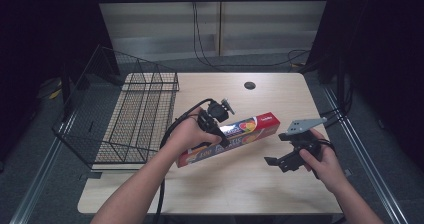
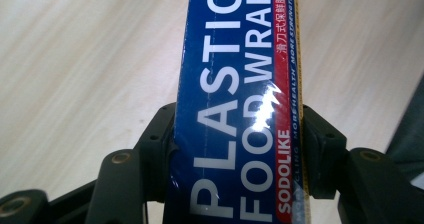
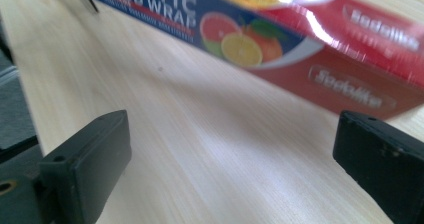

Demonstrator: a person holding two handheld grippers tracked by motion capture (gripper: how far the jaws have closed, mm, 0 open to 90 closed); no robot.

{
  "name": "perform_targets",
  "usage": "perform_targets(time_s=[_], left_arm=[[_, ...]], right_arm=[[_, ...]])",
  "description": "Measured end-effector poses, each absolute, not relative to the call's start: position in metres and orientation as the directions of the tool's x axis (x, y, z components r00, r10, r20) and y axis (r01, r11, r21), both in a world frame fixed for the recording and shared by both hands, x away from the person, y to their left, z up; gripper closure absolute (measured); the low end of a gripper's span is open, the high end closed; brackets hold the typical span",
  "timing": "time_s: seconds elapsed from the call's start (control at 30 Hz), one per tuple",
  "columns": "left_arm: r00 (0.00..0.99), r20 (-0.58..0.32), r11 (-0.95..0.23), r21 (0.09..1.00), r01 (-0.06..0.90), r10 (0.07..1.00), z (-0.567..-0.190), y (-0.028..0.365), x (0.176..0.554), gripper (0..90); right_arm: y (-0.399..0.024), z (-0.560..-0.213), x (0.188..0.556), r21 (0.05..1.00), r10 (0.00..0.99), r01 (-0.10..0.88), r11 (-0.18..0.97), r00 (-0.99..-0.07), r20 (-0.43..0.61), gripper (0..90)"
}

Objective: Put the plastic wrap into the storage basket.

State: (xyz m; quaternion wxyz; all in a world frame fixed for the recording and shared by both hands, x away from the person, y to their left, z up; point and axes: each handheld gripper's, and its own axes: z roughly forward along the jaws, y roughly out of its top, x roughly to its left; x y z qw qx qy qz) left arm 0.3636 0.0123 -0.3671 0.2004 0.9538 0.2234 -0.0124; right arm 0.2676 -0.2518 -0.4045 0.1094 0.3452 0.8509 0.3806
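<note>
Near the middle of the wooden table, the plastic wrap box is lying at a slant, and you are pinching it with your left gripper roughly partway along its length. Your left hand is wrapping around the gripper body just beside the box's nearer, lower end, with the black cable trailing back from it toward you. Looking along the left gripper, its two black jaws are pressing against both long sides of the box, whose blue face is reading "PLASTIC FOOD WRAP".

To the right of the box, you are holding your right gripper in your right hand, near the box's far red end but apart from it. Its jaws are standing spread wide with nothing between them; in the right gripper view they are framing bare tabletop, and the box, with its citrus picture and red end, is sitting beyond them.

Left of the box, a black wire basket is sitting tipped at the table's left edge, well apart from both grippers.
</note>
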Motion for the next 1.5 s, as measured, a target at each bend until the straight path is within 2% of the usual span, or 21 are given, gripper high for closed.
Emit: perform_targets(time_s=[0.2, 0.57, 1.5], left_arm=[[0.875, -0.134, -0.792, 0.377, 0.480, 0.466, -0.361, 0.020, 0.369, 43.8], [0.832, -0.137, -0.750, 0.374, 0.546, 0.537, -0.349, 0.034, 0.376, 43.8], [0.695, -0.146, -0.616, 0.363, 0.699, 0.704, -0.318, 0.074, 0.392, 43.9]], right_arm=[[-0.250, -0.417, 0.264, 0.746, 0.695, 0.525, 0.411, -0.709, 0.116, 2.1], [-0.249, -0.436, 0.261, 0.737, 0.713, 0.541, 0.406, -0.692, 0.115, 2.1], [-0.251, -0.445, 0.256, 0.734, 0.739, 0.550, 0.398, -0.666, 0.099, 2.2]])
